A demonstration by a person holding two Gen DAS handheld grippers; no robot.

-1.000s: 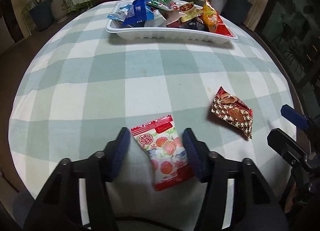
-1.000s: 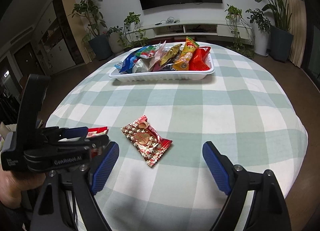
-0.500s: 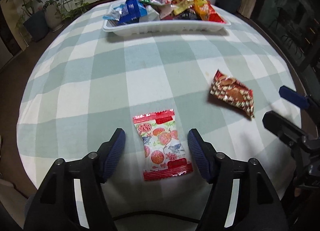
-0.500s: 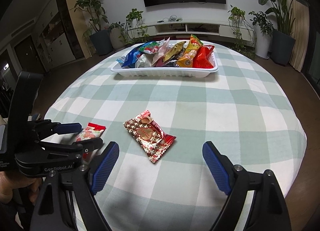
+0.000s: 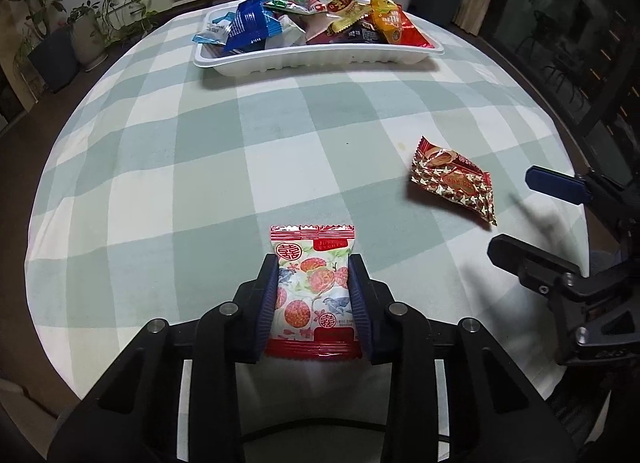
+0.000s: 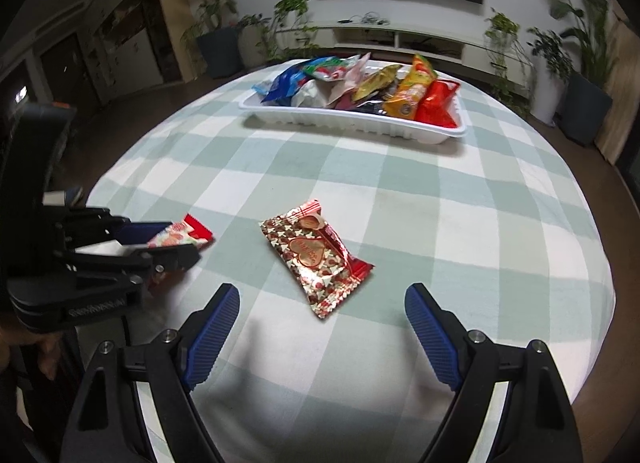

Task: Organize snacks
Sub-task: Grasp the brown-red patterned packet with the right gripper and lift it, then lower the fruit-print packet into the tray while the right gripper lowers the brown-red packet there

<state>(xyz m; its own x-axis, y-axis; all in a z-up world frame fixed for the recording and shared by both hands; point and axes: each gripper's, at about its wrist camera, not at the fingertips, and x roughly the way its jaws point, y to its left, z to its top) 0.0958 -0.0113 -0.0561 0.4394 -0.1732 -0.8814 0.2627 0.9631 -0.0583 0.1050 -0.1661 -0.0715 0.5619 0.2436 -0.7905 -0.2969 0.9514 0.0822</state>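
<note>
My left gripper (image 5: 314, 291) is shut on a white snack packet with red fruit print (image 5: 312, 287), near the front edge of the checked tablecloth; the packet also shows in the right wrist view (image 6: 180, 237). My right gripper (image 6: 320, 327) is open and empty, just short of a red and gold heart-print packet (image 6: 316, 259) lying flat on the cloth; that packet also shows in the left wrist view (image 5: 454, 179). A white tray (image 5: 320, 59) heaped with several snack bags stands at the far side of the table, and also shows in the right wrist view (image 6: 352, 123).
The round table has a green and white checked cloth (image 5: 200, 151). Potted plants (image 6: 208, 3), a low TV shelf (image 6: 404, 39) and a wall TV stand beyond the table. The right gripper's body (image 5: 568, 263) shows at the left view's right edge.
My left gripper has moved forward around the fruit-print packet and closed on it. My right gripper has moved closer to the heart-print packet, still open.
</note>
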